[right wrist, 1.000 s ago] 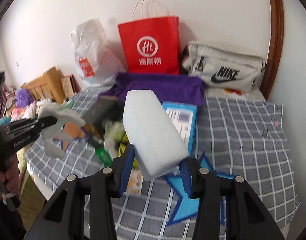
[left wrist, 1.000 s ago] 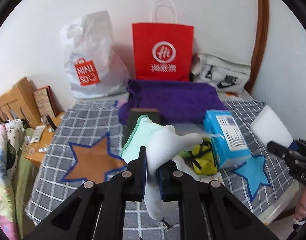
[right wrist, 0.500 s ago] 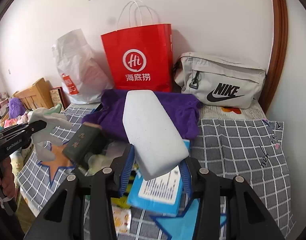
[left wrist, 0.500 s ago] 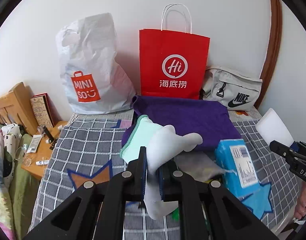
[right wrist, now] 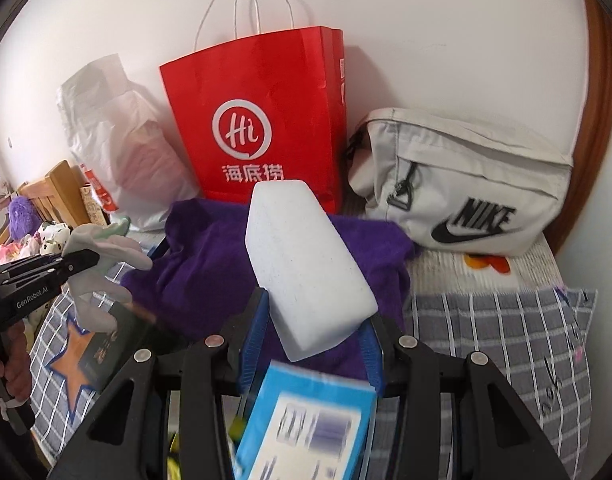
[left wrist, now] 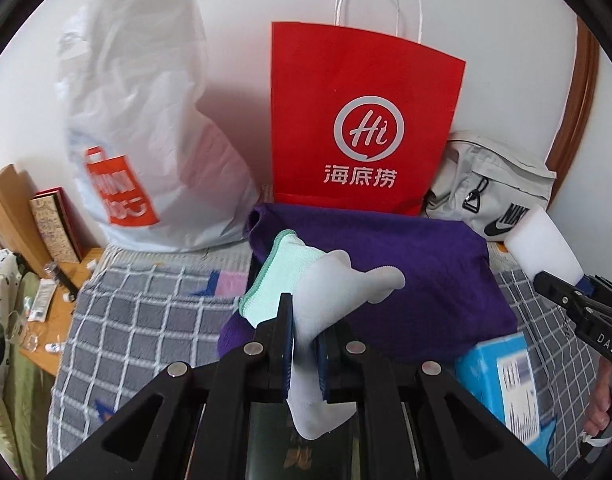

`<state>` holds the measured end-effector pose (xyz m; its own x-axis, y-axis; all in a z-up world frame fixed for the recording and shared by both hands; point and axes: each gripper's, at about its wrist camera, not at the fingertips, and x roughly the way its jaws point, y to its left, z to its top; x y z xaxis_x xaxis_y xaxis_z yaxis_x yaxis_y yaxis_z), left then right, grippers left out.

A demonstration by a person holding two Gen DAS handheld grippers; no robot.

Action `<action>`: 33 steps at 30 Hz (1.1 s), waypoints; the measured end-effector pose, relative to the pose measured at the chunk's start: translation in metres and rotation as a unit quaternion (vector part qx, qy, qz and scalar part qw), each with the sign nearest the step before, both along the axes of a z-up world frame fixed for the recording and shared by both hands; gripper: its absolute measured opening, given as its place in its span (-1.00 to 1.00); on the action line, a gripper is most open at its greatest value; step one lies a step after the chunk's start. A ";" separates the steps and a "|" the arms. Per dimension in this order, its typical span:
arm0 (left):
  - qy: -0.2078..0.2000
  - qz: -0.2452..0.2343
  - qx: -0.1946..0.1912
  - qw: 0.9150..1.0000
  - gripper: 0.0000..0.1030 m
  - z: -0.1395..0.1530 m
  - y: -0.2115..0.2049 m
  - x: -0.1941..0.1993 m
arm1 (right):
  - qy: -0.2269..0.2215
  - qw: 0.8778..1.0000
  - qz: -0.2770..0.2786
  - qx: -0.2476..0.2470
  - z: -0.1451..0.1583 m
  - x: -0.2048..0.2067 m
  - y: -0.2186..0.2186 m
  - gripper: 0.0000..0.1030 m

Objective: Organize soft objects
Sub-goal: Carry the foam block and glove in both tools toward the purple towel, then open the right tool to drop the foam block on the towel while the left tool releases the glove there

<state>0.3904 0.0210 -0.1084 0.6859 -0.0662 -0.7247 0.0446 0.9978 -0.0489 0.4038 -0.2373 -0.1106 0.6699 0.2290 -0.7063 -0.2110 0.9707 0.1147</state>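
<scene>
Two grippers each carry a soft thing above a bed covered in a grey checked blanket.

Left wrist view: the left gripper (left wrist: 304, 332), at lower centre of the frame, is clamped narrow on a white sock (left wrist: 329, 292) with a mint green cuff; the cuff and toe stick up above the fingers and the rest hangs below them. Behind the sock lies a purple towel (left wrist: 417, 264) across the middle of the frame. At the back, against the wall, stand a white plastic bag (left wrist: 146, 128) at upper left, a red paper bag (left wrist: 361, 120) at upper centre, and a grey sling bag (left wrist: 493, 192) at right. The right gripper (left wrist: 557, 284) enters from the right edge holding a white sponge block (left wrist: 541, 244). A blue box (left wrist: 501, 376) lies at lower right on the blanket (left wrist: 118, 328).

Right wrist view: the right gripper (right wrist: 313, 340), at lower centre, holds the white sponge block (right wrist: 302, 264) between its blue pads, jaws partway apart around it; the block tilts up toward the red paper bag (right wrist: 258, 120). The purple towel (right wrist: 210, 272) lies under and behind it. The grey sling bag (right wrist: 469, 196) sits at right, the white plastic bag (right wrist: 118, 140) at left. The blue box (right wrist: 306, 428) is blurred at the bottom. At the left edge the left gripper (right wrist: 86, 258) holds the sock (right wrist: 102, 256) above a dark box (right wrist: 110, 344) beside an orange star patch on the blanket (right wrist: 497, 340).
</scene>
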 end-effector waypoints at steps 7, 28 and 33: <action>0.012 -0.002 -0.013 1.000 -0.80 -0.014 -0.007 0.055 | 0.006 1.000 0.008 -0.012 -0.014 0.055 0.006 -0.16; 0.085 -0.009 -0.053 0.995 -0.80 -0.075 -0.006 0.112 | 0.110 0.993 0.025 -0.037 -0.096 0.099 0.008 -0.11; 0.086 -0.008 -0.045 0.995 -0.80 -0.075 -0.010 0.111 | 0.121 0.991 0.026 -0.043 -0.101 0.101 0.010 -0.08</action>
<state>0.5013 0.0112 -0.1838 0.5506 -0.1460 -0.8219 0.0439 0.9883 -0.1461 0.5052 -0.2273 -0.2112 0.4666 0.1905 -0.8637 -0.2377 0.9676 0.0849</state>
